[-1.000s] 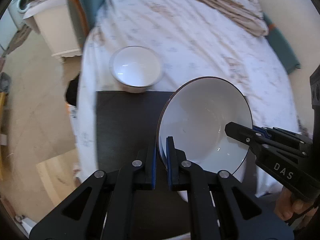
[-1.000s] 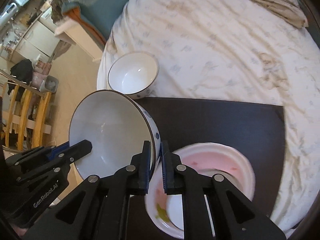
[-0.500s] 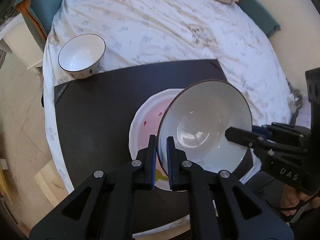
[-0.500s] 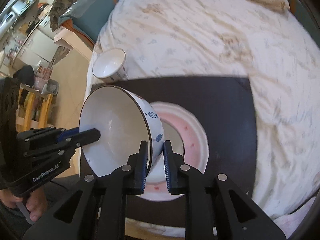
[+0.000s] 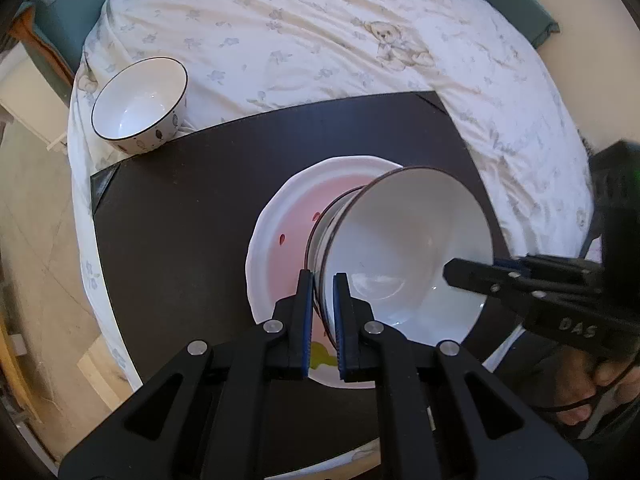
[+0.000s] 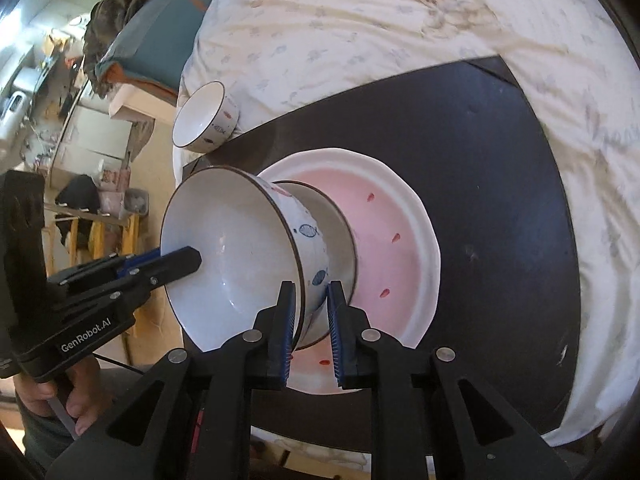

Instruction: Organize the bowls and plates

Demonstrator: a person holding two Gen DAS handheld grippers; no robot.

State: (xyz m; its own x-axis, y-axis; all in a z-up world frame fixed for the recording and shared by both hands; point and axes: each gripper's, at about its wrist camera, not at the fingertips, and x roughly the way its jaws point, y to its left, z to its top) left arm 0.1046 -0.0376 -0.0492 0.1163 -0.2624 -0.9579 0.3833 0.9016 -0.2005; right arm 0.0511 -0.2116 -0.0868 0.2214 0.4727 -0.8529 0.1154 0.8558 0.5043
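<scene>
Both grippers hold one large white bowl (image 5: pixel 404 240) with a dark rim and blue fish marks (image 6: pixel 236 256). My left gripper (image 5: pixel 323 292) is shut on its near rim, and my right gripper (image 6: pixel 311 300) is shut on the opposite rim. The bowl sits nested in a second bowl (image 6: pixel 336 232) that stands on a white plate with a pink centre (image 5: pixel 280 236) (image 6: pixel 392 240). A smaller white bowl (image 5: pixel 140 104) (image 6: pixel 206 122) stands on the bedsheet at the far left corner of the black board (image 5: pixel 180 208).
The black board (image 6: pixel 500 160) lies on a bed with a white patterned sheet (image 5: pixel 320 32). The floor (image 5: pixel 32 220) and white furniture (image 6: pixel 92 136) are to the left. The bed's edge drops off on the left.
Both grippers have lowered the large bowl onto the stack, into the bowl on the pink plate. The right jaws stand slightly wider than before.
</scene>
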